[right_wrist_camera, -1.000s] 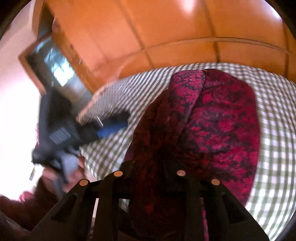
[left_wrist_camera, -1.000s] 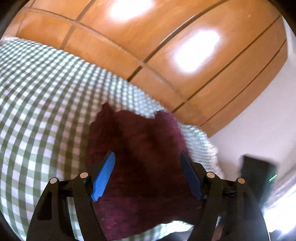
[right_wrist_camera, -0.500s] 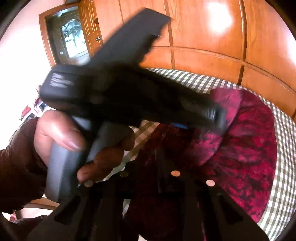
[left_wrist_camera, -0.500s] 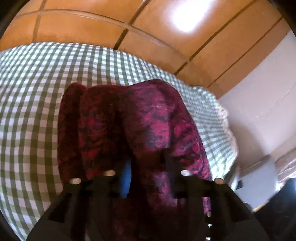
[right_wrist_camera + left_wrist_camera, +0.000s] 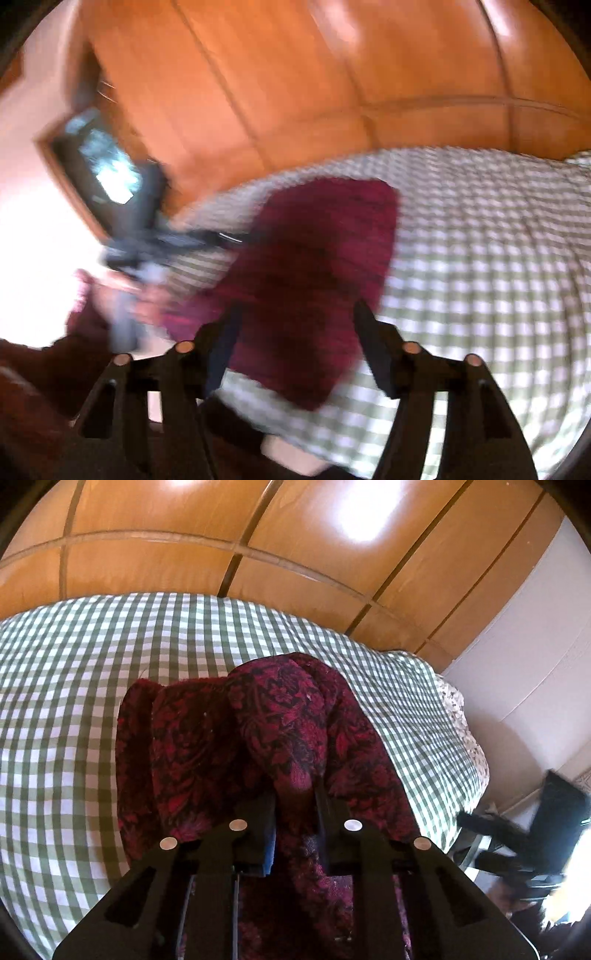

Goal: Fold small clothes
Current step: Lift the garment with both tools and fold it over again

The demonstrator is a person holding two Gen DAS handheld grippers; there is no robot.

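Since the earlier frame, the left claw [image 5: 293, 794] has gone from standing wide over the spread cloth to pinching it, and the right claw [image 5: 293, 332] has let go and pulled back.

Left wrist view: the maroon patterned garment [image 5: 207, 738] lies on the green-checked bed [image 5: 74, 701], its long axis running from six o'clock up toward twelve. A raised ridge of the cloth climbs from the claw toward twelve o'clock, and the flat part spreads toward nine and ten. The left claw is closing, its fingers clamped on a bunched fold of the garment at the near edge. At four o'clock, off the bed, the blurred dark shape looks like the other gripper.

Right wrist view: heavily blurred. The garment [image 5: 317, 258] reads as a flat rectangle on the bed [image 5: 480, 258], its long axis tilted from six toward one o'clock, lying just ahead of the claw at twelve. The right claw is opening, its fingers apart with nothing between them; the cloth lies beyond and under the tips. The left gripper [image 5: 155, 240] sits at ten o'clock at the cloth's edge.

I judge the left hand, already holding, the nearer one for the coming fold.

No containers are in view.
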